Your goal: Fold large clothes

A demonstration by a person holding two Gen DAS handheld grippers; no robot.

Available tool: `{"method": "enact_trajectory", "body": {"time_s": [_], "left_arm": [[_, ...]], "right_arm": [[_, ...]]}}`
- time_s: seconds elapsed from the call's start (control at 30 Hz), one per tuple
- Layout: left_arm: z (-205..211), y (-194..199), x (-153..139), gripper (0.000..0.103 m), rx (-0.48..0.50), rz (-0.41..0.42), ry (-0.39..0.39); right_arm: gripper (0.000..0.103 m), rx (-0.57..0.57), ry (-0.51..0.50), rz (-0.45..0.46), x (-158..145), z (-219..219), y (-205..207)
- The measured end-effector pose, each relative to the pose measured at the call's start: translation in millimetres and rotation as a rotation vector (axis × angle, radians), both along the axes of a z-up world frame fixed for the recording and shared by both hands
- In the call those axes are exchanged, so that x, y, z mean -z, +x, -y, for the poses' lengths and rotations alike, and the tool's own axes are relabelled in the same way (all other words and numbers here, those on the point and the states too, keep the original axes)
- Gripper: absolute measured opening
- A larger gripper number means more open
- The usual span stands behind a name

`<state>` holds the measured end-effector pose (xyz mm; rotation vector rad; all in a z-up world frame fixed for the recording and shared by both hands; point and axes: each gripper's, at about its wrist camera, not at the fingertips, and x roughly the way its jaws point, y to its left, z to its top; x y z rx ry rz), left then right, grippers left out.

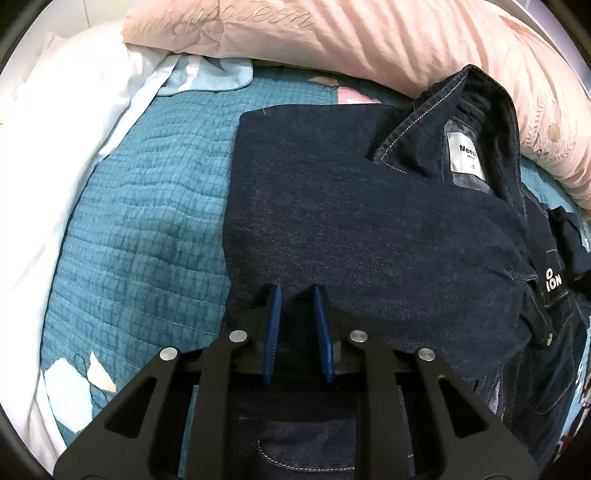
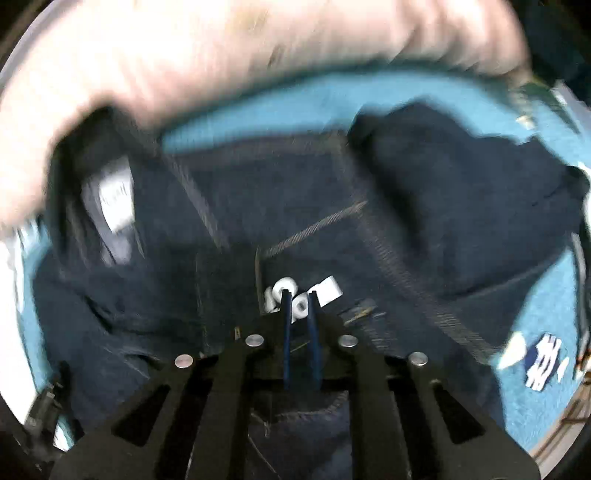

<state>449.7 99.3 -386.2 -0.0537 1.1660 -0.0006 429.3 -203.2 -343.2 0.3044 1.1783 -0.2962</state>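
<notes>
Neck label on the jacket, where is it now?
Left wrist view, upper right: the white neck label sits inside the jacket collar, just below the pink quilt. It also shows blurred at left in the right wrist view.

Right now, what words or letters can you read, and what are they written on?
"Mee…", cut off by a fold: white neck label inside the jacket collar. The smaller lines under it are too small to read.
"O" above "ION", partly hidden: black patch on the jacket front.
Stitched cursive on the pink quilt: unreadable.
Right wrist view: white letters too blurred to read.
</notes>
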Motion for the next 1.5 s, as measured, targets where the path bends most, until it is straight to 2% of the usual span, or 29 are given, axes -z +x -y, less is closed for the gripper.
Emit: {"method": "enact_trajectory", "body": {"time_s": [0.03,0.1,0.17,0.23,0.33,0.37,0.43,0.5,0.53,0.6,0.63,0.73,0.83,0.87,0.93,1.0,1.03,1.1,1.13,1.17,1.2,1.23,1.27,1.33,1.37,1.4,1.5], "left_arm": [[0.6,0.2,0.2,0.02,0.0,0.0,0.001],[0.9,0.8,0.7,0.02,0.003,-0.002,0.002],[1.0,1.2,0.9,0.02,-0.001,-0.003,0.0],[1.4,1.0,1.5,0.02,-0.001,-0.001,0.002],[1.3,0.2,1.3,0.02,0.015,0.002,0.004],[0.9,-0.5,1.0,0.02,0.019,0.003,0.001],[0.3,-3.4,0.0,0.02,0.026,0.004,-0.004],[0.4,-4.5,0.5,0.02,0.036,0.007,0.003],[0.9,-4.5,0.6,0.02,0.04,0.007,0.008],[0.3,-3.5,2.2,0.02,0.037,0.004,0.001],[-0.7,-2.8,3.3,0.02,0.029,0.003,-0.008],[1.6,-4.4,5.4,0.02,0.043,0.017,0.005],[4.4,-4.3,3.7,0.02,0.04,0.01,0.02],[6.7,-3.1,1.5,0.02,0.039,0.003,0.036],[13.5,-1.1,-2.1,0.02,0.043,-0.008,0.087],[20.9,-0.4,-8.5,0.021,0.057,-0.026,0.139],[24.6,-3.0,-17.7,0.027,0.067,-0.022,0.156],[26.4,-9.9,-36.4,0.062,0.049,0.028,0.185],[26.7,-13.5,-44.5,0.086,0.032,0.054,0.2],[28.6,-18.5,-57.5,0.09,0.003,0.09,0.218],[31.7,-21.1,-66.3,0.09,-0.013,0.101,0.216],[35.4,-21.0,-71.1,0.09,-0.015,0.096,0.203],[44.8,-20.7,-77.2,0.09,-0.009,0.075,0.176],[64.3,-20.5,-85.5,0.09,0.014,0.066,0.137],[73.6,-21.2,-87.8,0.09,0.025,0.072,0.127],[85.6,-21.1,-90.5,0.09,0.039,0.08,0.124],[125.1,-24.5,-94.3,0.091,0.084,0.088,0.116]], "right_arm": [[0.007,-0.007,0.047,0.073,-18.9,-1.6,-9.0],[0.005,-0.111,0.111,0.101,-31.1,-21.6,-11.2],[0.002,-0.279,0.109,0.067,-28.2,-67.9,-10.5],[0.0,-0.353,0.134,-0.001,-11.1,-93.9,-11.2],[0.0,-0.313,0.073,-0.096,28.9,-96.9,-10.0],[0.0,-0.288,0.139,-0.095,39.7,-85.5,-10.9],[0.0,-0.188,0.35,-0.063,52.4,-51.8,-18.4],[0.0,-0.153,0.386,-0.068,50.1,-43.0,-24.3],[0.0,-0.149,0.332,-0.066,40.9,-44.5,-29.4],[0.0,-0.134,0.161,-0.055,32.2,-49.0,-30.8],[0.0,-0.139,0.121,-0.076,46.3,-47.7,-26.3],[0.0,-0.131,0.187,-0.082,55.2,-40.1,-22.9],[0.0,-0.166,0.161,-0.097,49.1,-41.9,-25.4],[0.005,-0.17,0.169,-0.091,44.5,-41.3,-27.1],[0.006,-0.179,0.298,-0.022,29.7,-33.6,-36.3],[0.006,-0.19,0.471,0.107,5.0,-11.7,-57.2],[0.007,-0.198,0.483,0.135,-4.1,-5.8,-65.4],[0.009,-0.206,0.454,0.151,-19.7,5.4,-78.3],[0.014,-0.2,0.442,0.163,-29.7,17.0,-88.8],[0.033,-0.192,0.442,0.174,-34.9,27.2,-94.7],[0.047,-0.184,0.442,0.182,-40.5,32.7,-93.0],[0.068,-0.17,0.446,0.211,-49.7,46.7,-100.2],[0.072,-0.158,0.428,0.252,-58.2,59.4,-106.9],[0.076,-0.165,0.298,0.269,-73.6,75.1,-106.9],[0.083,-0.166,0.274,0.269,-77.3,80.2,-105.7],[0.085,-0.151,0.258,0.275,-81.7,93.2,-111.6],[0.086,-0.121,0.228,0.271,-82.0,117.4,-113.5]]}}
